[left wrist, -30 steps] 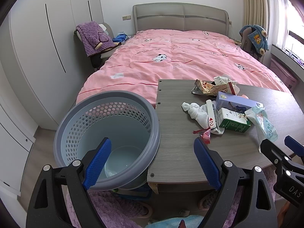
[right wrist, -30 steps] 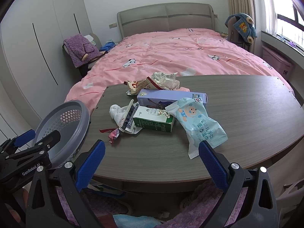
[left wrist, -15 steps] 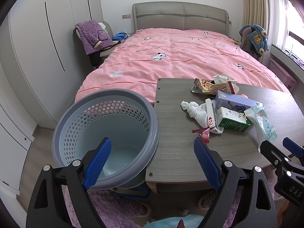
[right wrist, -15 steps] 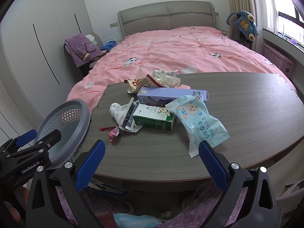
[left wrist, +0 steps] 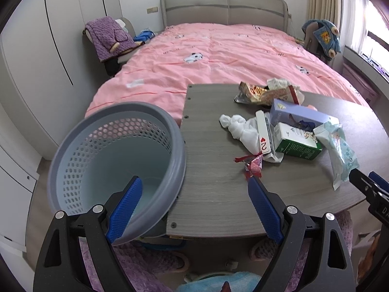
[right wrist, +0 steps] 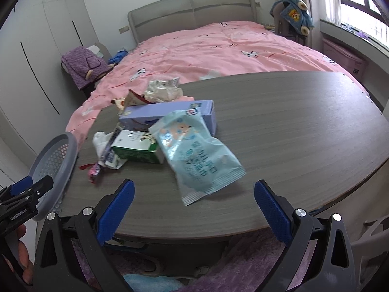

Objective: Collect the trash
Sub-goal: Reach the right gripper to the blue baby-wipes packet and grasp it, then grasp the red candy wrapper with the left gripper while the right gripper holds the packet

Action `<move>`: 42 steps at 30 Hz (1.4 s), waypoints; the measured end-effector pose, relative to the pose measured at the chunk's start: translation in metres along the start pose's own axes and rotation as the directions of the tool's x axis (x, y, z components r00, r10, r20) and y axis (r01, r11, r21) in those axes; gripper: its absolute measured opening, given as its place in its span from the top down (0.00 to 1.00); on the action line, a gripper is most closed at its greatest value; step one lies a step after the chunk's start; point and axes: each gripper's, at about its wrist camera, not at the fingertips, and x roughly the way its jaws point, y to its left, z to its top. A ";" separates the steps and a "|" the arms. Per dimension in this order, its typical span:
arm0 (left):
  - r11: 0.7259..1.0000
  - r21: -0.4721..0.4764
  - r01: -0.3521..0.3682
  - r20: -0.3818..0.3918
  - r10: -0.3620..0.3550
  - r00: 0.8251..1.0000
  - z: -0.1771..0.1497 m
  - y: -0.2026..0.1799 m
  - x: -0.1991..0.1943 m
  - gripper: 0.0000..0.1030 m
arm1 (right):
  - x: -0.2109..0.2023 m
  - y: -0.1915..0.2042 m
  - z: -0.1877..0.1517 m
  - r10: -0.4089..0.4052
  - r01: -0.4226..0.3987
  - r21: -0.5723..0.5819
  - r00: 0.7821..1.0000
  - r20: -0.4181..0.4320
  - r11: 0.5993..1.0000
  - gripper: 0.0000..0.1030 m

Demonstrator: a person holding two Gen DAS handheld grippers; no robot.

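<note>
Trash lies in a pile on the grey wooden table (left wrist: 214, 170) (right wrist: 304, 126): a light blue snack bag (right wrist: 197, 155) (left wrist: 340, 150), a green and white carton (right wrist: 138, 147) (left wrist: 297, 142), a lilac box (right wrist: 170, 115) (left wrist: 296, 116), a white crumpled tissue (left wrist: 239, 127), a red candy wrapper (left wrist: 252, 164) (right wrist: 94, 170) and crumpled wrappers (left wrist: 265, 92) at the back. A grey perforated basket (left wrist: 116, 160) (right wrist: 56, 155) stands left of the table. My left gripper (left wrist: 194, 185) is open and empty over the basket's rim and table corner. My right gripper (right wrist: 194, 187) is open and empty, just short of the blue bag.
A pink bed (left wrist: 218, 56) lies behind the table. A chair with a purple blanket (left wrist: 109, 36) stands at the left by white wardrobes. A blue bag hangs on a chair (left wrist: 323, 36) at the right. A purple rug (right wrist: 243, 267) lies under the table's front edge.
My right gripper has moved forward and down toward the blue snack bag. My left gripper has shifted slightly forward, toward the table. Both stay open.
</note>
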 end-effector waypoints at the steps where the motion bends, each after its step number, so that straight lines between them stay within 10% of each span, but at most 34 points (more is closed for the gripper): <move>1: 1.000 0.000 0.003 -0.005 -0.003 1.000 0.001 -0.001 0.003 0.18 | 0.005 0.000 0.002 0.004 -0.004 -0.010 1.000 -0.008 1.000 0.06; 11: 1.000 0.013 -0.011 -0.046 0.011 0.999 0.009 -0.009 0.025 0.18 | 0.038 0.002 0.020 -0.003 0.000 -0.076 0.999 -0.037 0.997 0.08; 21: 1.000 0.023 -0.002 -0.050 0.003 0.999 0.012 -0.014 0.031 0.18 | 0.053 0.004 0.025 -0.006 -0.004 -0.115 0.997 -0.080 0.993 0.32; 42: 0.995 0.049 0.086 -0.092 -0.081 0.992 0.013 -0.035 0.048 0.18 | 0.001 -0.013 0.017 0.097 -0.097 -0.013 0.995 0.001 0.995 0.37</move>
